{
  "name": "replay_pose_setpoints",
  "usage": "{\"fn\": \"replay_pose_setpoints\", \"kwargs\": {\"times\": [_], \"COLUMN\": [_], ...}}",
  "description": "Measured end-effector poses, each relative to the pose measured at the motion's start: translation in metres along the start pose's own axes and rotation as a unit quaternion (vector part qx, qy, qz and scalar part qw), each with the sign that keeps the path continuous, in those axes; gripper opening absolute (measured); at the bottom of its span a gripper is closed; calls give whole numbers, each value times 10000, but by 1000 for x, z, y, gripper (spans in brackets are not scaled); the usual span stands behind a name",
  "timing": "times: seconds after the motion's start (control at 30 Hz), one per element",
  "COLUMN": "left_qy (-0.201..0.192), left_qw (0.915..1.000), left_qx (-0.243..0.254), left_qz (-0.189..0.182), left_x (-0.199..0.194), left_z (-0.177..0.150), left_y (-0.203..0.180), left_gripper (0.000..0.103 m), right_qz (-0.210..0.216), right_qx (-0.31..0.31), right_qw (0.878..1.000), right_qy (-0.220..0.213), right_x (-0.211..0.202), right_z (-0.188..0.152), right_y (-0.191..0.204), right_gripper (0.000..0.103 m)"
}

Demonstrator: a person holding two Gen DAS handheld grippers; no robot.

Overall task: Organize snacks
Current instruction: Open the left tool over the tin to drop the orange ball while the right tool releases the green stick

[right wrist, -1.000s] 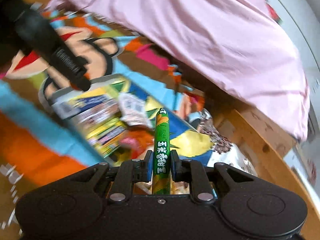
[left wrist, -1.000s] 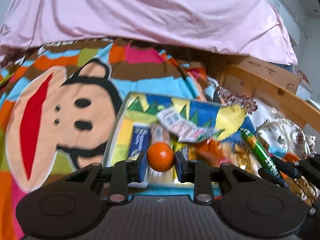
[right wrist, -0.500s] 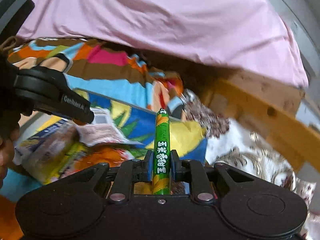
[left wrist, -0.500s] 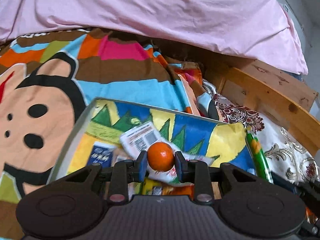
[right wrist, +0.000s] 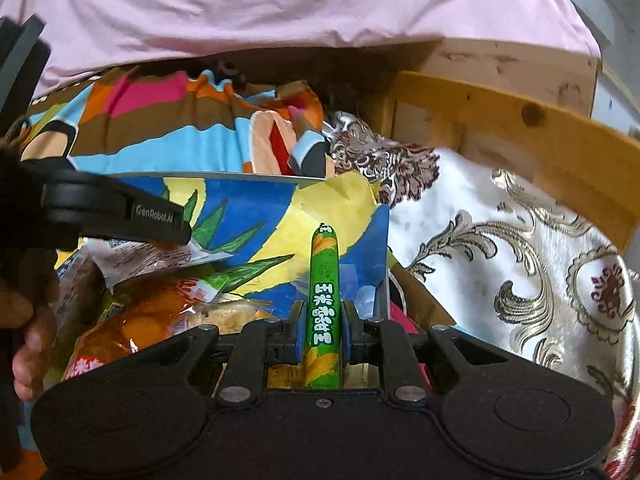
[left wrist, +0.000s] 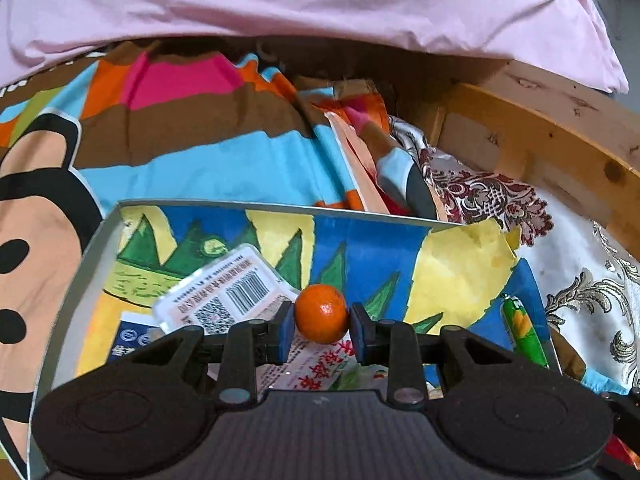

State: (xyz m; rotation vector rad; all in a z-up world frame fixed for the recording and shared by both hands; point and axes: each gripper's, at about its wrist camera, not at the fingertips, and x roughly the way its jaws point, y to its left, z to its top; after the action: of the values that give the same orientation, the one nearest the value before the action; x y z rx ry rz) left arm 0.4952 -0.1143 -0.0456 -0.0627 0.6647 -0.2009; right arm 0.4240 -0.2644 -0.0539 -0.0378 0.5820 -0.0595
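Note:
My left gripper (left wrist: 321,331) is shut on a small orange (left wrist: 321,313) and holds it over a metal-rimmed box (left wrist: 92,236) lined with a blue, yellow and green picture. Snack packets lie in the box, among them a white packet with a barcode (left wrist: 226,294). My right gripper (right wrist: 322,330) is shut on a green corn sausage stick (right wrist: 323,300), which points forward over the box's right side (right wrist: 380,240). The stick also shows in the left wrist view (left wrist: 522,330). An orange snack bag (right wrist: 152,316) lies in the box. The left gripper's body (right wrist: 116,216) crosses the right wrist view.
The box sits on a colourful monkey-print blanket (left wrist: 168,136) on a bed. A pink duvet (left wrist: 300,0) lies behind it. A wooden bed frame (right wrist: 520,136) runs along the right. A white and gold patterned cloth (right wrist: 500,252) lies right of the box.
Both grippers have moved forward and to the right over the box, still holding the orange and the green stick. The box's far wall looms closer.

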Motion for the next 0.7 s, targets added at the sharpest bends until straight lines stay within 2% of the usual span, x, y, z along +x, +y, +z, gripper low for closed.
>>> {"fn": "replay_pose_setpoints", "kwargs": {"times": [0.33, 0.43, 0.47, 0.7], "left_qy": [234, 221, 198, 39], "left_qw": [9996, 9997, 9998, 9998], "left_qx": [156, 71, 34, -160], "left_qz": [-36, -84, -63, -99], "left_x": [8, 6, 5, -10], "left_z": [-1, -1, 0, -1], "left_y": [-12, -9, -8, 0], "left_gripper": [33, 46, 53, 66], "right_qz": [-20, 31, 32, 48], "right_qx": [109, 162, 167, 245], "right_qw": [9999, 9998, 9998, 9994], "right_qy": [-40, -54, -67, -255], "right_x": [1, 0, -1, -10], "right_z": [4, 3, 3, 4], "right_y": [-6, -7, -7, -10], "right_gripper": [26, 27, 29, 46]}}
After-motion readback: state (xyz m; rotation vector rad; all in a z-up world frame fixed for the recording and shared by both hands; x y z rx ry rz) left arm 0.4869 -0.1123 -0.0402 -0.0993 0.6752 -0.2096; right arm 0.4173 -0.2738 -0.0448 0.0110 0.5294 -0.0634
